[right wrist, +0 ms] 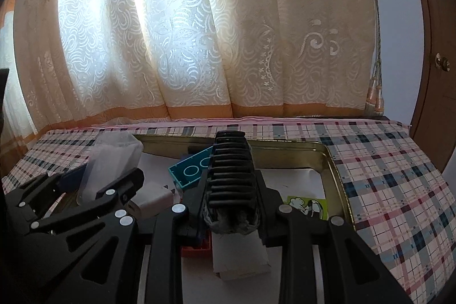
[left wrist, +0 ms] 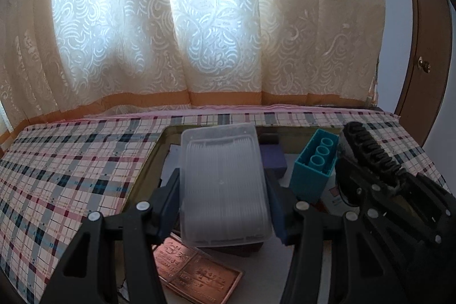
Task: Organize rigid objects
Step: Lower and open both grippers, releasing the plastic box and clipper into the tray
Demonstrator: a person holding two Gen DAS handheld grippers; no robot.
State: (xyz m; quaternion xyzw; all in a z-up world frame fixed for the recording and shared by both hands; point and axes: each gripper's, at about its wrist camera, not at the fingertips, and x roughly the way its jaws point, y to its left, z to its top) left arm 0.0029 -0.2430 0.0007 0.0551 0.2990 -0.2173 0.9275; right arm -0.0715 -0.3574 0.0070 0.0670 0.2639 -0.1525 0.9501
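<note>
On the plaid-covered bench, the left claw [left wrist: 225, 207] grips a clear plastic box [left wrist: 223, 184], long axis pointing away, above the gold tray [right wrist: 336, 167], while the right claw [right wrist: 232, 207] clenches what seems a ribbed black comb [right wrist: 230, 170].

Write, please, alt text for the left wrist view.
The left hand-held gripper holds a clear plastic box over a gold tray on a plaid cloth. A teal holder stands inside; the right hand-held gripper grips a black ribbed object.
</note>
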